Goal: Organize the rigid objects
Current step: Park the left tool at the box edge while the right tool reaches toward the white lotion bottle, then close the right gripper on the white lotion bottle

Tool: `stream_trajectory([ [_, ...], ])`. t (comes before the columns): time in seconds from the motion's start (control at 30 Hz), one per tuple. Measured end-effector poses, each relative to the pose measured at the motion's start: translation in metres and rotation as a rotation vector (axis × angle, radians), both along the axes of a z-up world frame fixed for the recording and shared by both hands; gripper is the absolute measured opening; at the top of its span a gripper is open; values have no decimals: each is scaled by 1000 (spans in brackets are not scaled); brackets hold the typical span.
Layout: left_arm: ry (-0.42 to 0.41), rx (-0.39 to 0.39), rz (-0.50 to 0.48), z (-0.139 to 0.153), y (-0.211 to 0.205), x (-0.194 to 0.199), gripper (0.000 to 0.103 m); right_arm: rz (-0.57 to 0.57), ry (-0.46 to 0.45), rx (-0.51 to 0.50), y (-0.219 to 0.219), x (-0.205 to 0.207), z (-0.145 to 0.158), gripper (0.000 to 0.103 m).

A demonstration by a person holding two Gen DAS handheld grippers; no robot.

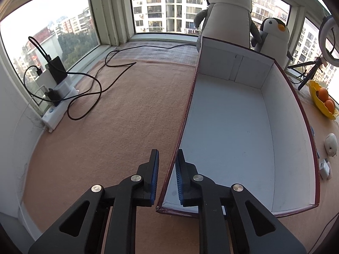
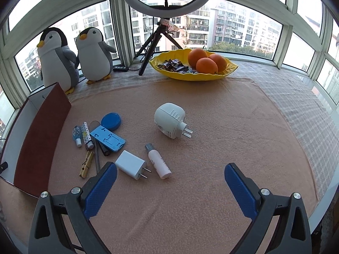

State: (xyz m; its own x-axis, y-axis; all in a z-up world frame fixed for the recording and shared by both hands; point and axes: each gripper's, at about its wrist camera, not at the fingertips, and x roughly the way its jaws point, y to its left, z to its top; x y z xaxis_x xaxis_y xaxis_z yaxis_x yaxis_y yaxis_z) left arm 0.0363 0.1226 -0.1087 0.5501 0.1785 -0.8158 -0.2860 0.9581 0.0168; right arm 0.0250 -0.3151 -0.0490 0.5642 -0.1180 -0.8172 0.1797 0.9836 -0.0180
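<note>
The right gripper (image 2: pixel 170 187) is hovering over the worktop (image 2: pixel 211 137) with its jaws spread wide and holding nothing. The white charger (image 2: pixel 131 167) is lying just ahead and left of the jaws, prongs pointing right, with the white tube (image 2: pixel 157 162) beside it. The left gripper (image 1: pixel 167 175) is straddling the near-left wall of the box (image 1: pixel 243 131), jaws nearly closed, apparently steadying it.

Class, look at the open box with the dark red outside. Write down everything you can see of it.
The box is a lidless rectangular tray, seemingly cardboard: white inside, dark red outside and along the rim. It sits flat on the peach cloth, with nothing visible inside. The left gripper straddles its left wall near the front corner, one of the fingers inside. Two plush penguins stand behind it.
</note>
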Motion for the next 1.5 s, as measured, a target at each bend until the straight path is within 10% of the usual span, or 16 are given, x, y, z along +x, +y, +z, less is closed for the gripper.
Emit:
stream_trajectory([
  [0.43, 7, 13, 2, -3, -1, 2, 14, 103, 115, -32, 0, 35, -47, 92],
  [0.9, 11, 16, 2, -4, -1, 4, 14, 166, 247, 9, -8, 68, -86, 62],
  [1.23, 12, 15, -1, -5, -2, 5, 14, 201, 273, 34, -4, 71, -94, 18],
  [1.5, 18, 10, -3, -6, -2, 6, 14, 182, 256, 41, -7, 63, -89, 18],
])
